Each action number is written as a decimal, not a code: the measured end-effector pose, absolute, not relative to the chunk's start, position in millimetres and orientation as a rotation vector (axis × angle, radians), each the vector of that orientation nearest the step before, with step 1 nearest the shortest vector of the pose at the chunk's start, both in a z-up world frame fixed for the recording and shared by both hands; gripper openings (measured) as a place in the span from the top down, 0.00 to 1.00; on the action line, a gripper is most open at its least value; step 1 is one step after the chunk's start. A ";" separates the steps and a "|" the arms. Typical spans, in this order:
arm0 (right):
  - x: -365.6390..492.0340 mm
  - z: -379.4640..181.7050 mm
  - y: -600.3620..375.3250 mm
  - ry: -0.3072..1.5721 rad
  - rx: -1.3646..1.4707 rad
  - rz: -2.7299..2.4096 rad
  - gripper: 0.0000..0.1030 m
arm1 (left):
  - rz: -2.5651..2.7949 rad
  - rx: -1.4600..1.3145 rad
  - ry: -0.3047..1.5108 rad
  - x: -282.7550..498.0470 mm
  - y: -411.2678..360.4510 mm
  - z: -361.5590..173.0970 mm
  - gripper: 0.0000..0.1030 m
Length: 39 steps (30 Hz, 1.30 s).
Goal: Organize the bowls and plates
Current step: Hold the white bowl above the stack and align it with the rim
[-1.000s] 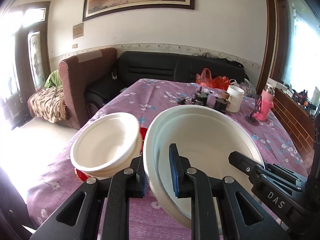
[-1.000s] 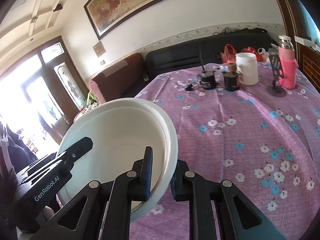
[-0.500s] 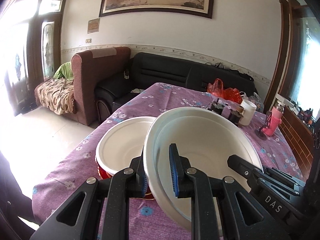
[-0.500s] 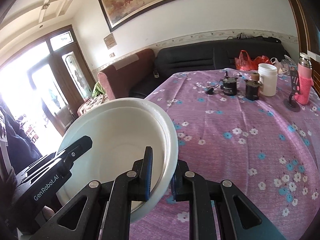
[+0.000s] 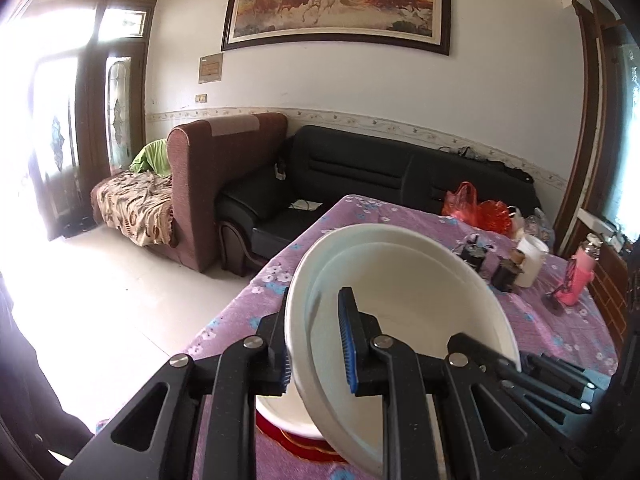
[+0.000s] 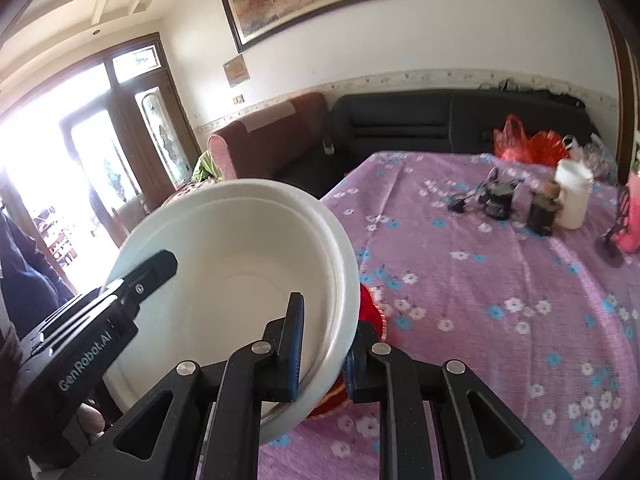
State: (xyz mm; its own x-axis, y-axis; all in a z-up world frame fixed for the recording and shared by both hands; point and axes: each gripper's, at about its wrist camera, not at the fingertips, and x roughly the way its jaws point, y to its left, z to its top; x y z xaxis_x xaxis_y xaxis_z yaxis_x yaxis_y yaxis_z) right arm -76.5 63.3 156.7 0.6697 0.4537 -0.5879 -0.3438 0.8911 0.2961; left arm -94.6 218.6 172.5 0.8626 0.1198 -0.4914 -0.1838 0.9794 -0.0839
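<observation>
Both tongs grip one white bowl (image 5: 404, 304) by opposite sides of its rim. Left tongs (image 5: 314, 344) clamp the rim's left side, one blue pad inside, one outside. Right tongs (image 6: 322, 346) do the same on the right side. In the right view the left tool shows across the bowl, marked "GenRobot.AI".

The bowl hangs tilted above the near-left corner of the surface (image 6: 480, 288) (purple cloth, flower print). Directly under it sits a second bowl (image 5: 280, 412) on something red (image 5: 296, 440), a plate or mat; too hidden to tell which. Whether the two bowls touch cannot be told: the held one covers the gap.

Step in hand, as judged: nesting the held bowl into the lower one, in the lowering phase.

Next move calls for levelling the bowl, centring it over the one below, and easing down with both sides kept even. Then both tongs should let go, neither side early, or the bowl may tip.

Far end of the surface: white cup (image 6: 574, 196), dark jars (image 6: 498, 202), pink bottle (image 5: 580, 286). Well apart, no obstacle.
</observation>
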 end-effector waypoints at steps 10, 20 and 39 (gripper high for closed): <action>-49.8 120.5 68.8 0.816 0.209 0.441 0.82 | 0.171 -0.154 0.616 -67.4 230.9 133.7 0.83; -54.5 145.4 86.8 0.764 0.141 0.463 0.82 | 0.200 -0.149 0.565 -76.8 246.1 151.6 0.83; -36.0 118.8 125.7 0.808 0.038 0.450 0.82 | 0.316 -0.062 0.625 -56.0 260.8 117.1 0.80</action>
State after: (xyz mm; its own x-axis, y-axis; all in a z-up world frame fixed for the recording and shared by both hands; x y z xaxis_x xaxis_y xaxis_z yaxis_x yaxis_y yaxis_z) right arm -36.0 125.7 118.8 0.6019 0.4028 -0.6896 -0.3739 0.9051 0.2024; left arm -56.0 260.8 117.1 0.7646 0.2719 -0.5843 -0.3092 0.9502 0.0375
